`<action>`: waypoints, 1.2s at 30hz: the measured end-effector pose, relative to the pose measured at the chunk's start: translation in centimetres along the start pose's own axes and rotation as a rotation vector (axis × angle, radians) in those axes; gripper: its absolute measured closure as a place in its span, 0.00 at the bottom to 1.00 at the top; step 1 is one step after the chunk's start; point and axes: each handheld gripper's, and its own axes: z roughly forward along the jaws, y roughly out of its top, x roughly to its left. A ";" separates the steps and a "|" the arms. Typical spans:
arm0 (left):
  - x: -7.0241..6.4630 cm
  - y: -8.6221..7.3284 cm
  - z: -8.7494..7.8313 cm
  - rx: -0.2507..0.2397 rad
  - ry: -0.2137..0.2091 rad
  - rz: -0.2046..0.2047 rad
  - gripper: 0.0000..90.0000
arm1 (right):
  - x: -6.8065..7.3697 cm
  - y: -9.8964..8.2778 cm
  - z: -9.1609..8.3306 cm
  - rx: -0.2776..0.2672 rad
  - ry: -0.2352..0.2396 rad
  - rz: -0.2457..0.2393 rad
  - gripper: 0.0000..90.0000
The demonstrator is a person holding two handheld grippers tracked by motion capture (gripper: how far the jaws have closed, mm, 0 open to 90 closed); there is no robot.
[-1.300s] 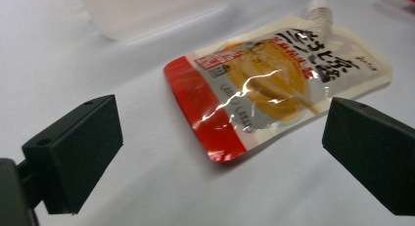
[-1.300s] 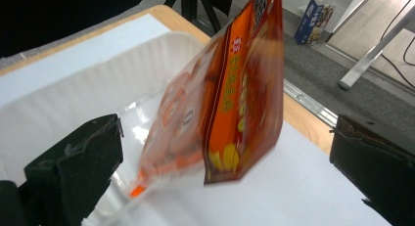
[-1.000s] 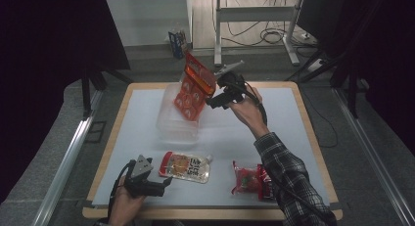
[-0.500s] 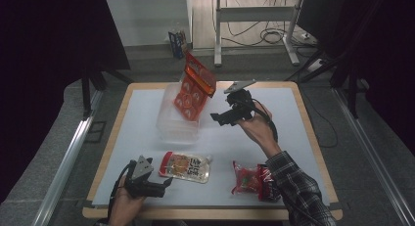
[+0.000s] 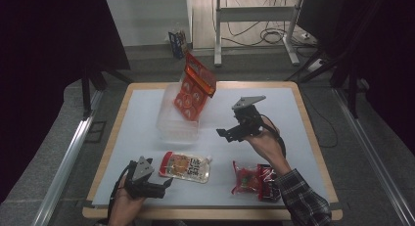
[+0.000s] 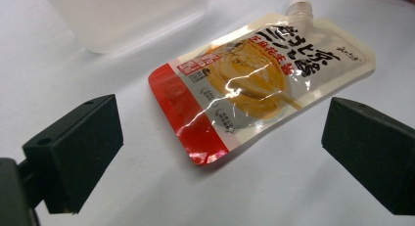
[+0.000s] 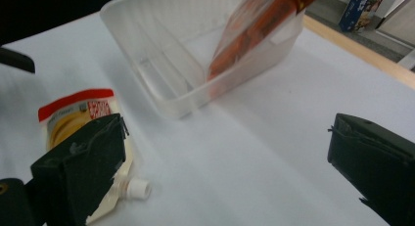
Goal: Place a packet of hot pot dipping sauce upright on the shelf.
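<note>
An orange snack packet (image 5: 195, 89) (image 7: 262, 20) stands tilted in a clear plastic tub (image 5: 172, 119) (image 7: 161, 64) at the table's middle back. A spouted sauce pouch (image 5: 185, 167) (image 6: 254, 79) (image 7: 83, 118) lies flat near the front edge. My left gripper (image 5: 164, 185) (image 6: 220, 138) rests open on the table just left of the pouch, its jaws wide apart and empty. Held above the table right of the tub, my right gripper (image 5: 229, 135) (image 7: 225, 157) is open and empty too. A red snack packet (image 5: 252, 179) lies at the front right beside the right forearm.
The white table top (image 5: 288, 113) has a wooden rim (image 5: 313, 133). Beyond the far edge are a small blue box (image 5: 176, 40) on the floor, a metal stand and cables. Metal rails run along both sides of the table.
My right gripper has let go of the orange packet, which stays leaning in the tub, and has drawn back toward the front right. The left gripper has not moved.
</note>
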 end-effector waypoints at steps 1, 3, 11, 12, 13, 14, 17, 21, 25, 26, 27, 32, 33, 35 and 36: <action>0.0 0.0 0.0 0.002 0.001 0.003 0.02 | 0.1 -0.4 -0.1 0.000 -0.001 0.002 0.00; -0.1 0.0 0.1 0.004 0.002 0.007 0.02 | 0.1 -1.2 -0.3 0.000 -0.004 0.007 0.01; -0.2 0.0 0.1 0.008 0.000 0.014 0.02 | -0.1 -3.8 -1.5 -0.001 -0.006 0.042 0.01; -0.2 0.0 0.1 0.008 -0.001 0.012 0.02 | -0.1 -4.0 -1.7 -0.005 -0.008 0.039 0.01; -0.2 0.0 0.1 0.007 -0.003 0.010 0.02 | -0.1 -4.1 -1.9 -0.014 -0.009 0.041 0.01; -0.2 0.0 0.1 0.006 -0.005 0.008 0.02 | 0.0 -4.3 -2.1 -0.021 -0.002 0.045 0.01; -0.2 0.0 0.1 0.005 -0.011 -0.002 0.02 | 0.1 -4.8 -2.4 -0.011 -0.019 0.056 0.01; -0.2 0.1 0.1 0.006 -0.016 -0.012 0.02 | 0.4 -5.8 -2.8 0.018 -0.043 0.057 0.02; -0.2 0.2 0.1 0.004 -0.021 -0.026 0.02 | 0.4 -7.0 -3.2 0.038 -0.070 0.077 0.06; -0.2 0.2 0.1 0.002 -0.023 -0.028 0.02 | 0.3 -7.4 -3.2 0.045 -0.072 0.086 0.06; -0.2 0.2 0.1 0.000 -0.024 -0.031 0.02 | 0.2 -7.7 -3.2 0.055 -0.075 0.096 0.08; -0.2 0.4 0.0 -0.011 -0.052 -0.035 0.02 | 0.3 -9.1 -3.5 0.095 -0.081 0.126 0.13; -0.3 0.4 0.0 -0.014 -0.056 -0.033 0.02 | 0.4 -9.3 -3.6 0.100 -0.081 0.125 0.14; -0.5 0.5 0.0 -0.012 -0.062 -0.026 0.03 | 0.6 -9.8 -4.0 0.107 -0.087 0.122 0.16; -0.6 0.6 0.0 -0.013 -0.066 -0.029 0.03 | 0.7 -10.0 -4.2 0.111 -0.092 0.124 0.18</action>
